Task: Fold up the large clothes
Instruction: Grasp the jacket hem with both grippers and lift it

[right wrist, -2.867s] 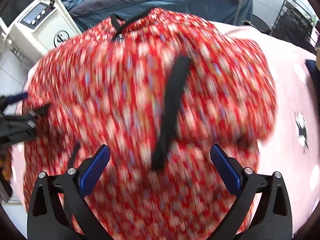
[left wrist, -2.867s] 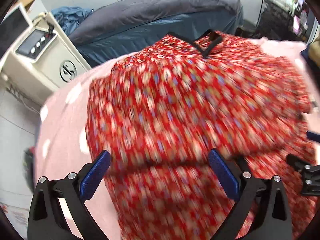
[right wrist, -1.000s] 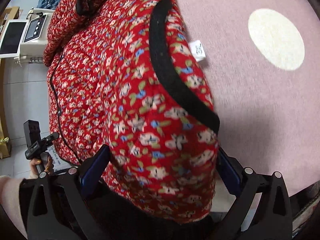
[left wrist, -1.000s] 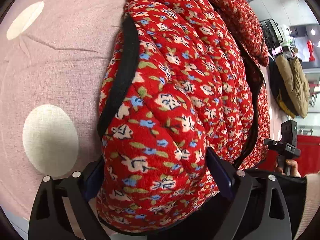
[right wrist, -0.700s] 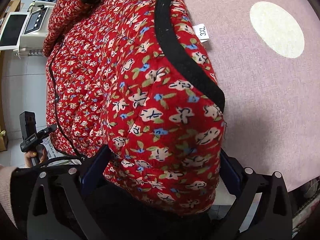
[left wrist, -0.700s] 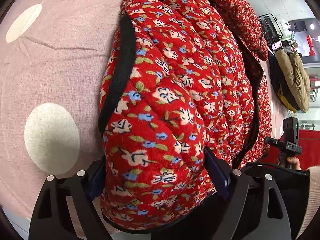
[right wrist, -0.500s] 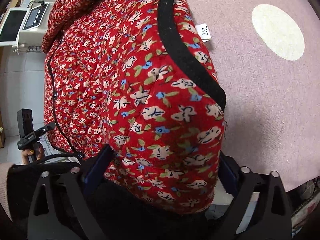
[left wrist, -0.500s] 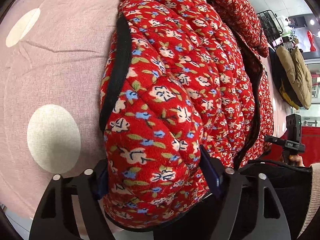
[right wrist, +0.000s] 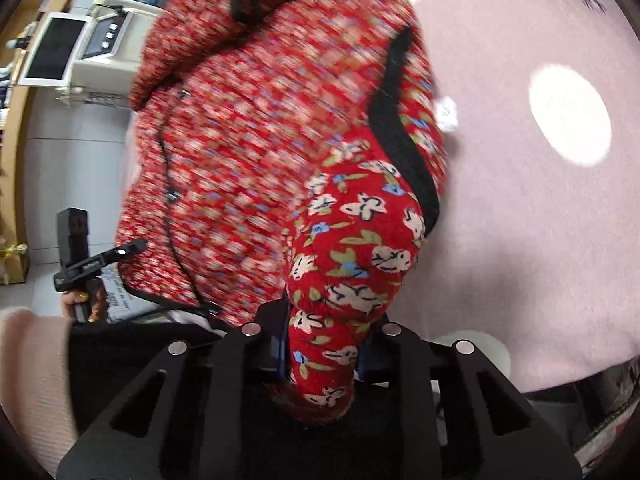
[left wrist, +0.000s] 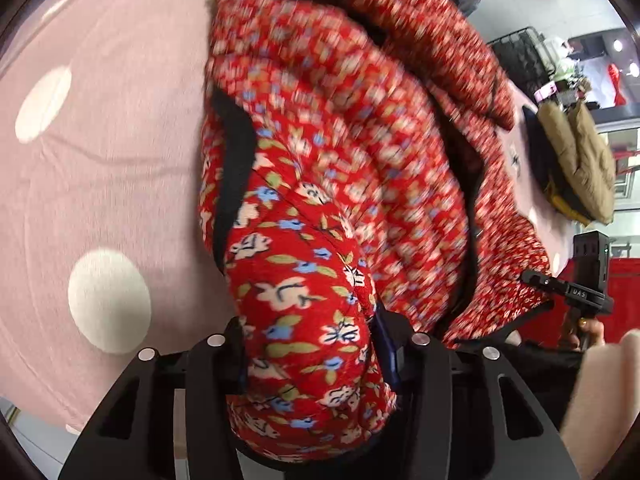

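Left claw (left wrist: 308, 354) and right claw (right wrist: 322, 354) each pinching the red floral quilted jacket (left wrist: 340, 184) over pink dotted sheet (left wrist: 104, 184)

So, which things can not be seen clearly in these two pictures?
- Left wrist view: left gripper pads, buried in the red floral jacket.
- Right wrist view: size label text, motion-blurred.
- Both views: jacket's far half, blurred.
- Right wrist view: right gripper pads, mostly covered by the fabric.
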Action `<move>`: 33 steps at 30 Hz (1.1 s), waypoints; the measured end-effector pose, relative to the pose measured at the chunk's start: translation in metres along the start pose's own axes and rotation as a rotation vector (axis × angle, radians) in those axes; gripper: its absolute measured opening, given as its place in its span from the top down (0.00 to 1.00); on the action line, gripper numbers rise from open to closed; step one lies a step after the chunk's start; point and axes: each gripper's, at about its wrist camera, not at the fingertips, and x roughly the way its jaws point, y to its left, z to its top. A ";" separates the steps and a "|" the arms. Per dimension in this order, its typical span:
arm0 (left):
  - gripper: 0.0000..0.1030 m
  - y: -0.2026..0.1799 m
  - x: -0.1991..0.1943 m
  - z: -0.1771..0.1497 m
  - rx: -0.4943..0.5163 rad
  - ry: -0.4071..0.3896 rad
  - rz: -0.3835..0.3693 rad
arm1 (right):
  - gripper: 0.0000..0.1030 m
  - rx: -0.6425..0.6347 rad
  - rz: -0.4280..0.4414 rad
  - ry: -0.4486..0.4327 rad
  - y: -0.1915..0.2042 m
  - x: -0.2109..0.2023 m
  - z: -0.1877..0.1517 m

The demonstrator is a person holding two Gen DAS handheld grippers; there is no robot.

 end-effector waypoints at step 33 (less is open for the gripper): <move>0.29 -0.048 -0.160 0.300 -0.028 -0.581 0.057 | 0.78 0.373 0.360 -0.417 0.002 -0.090 0.316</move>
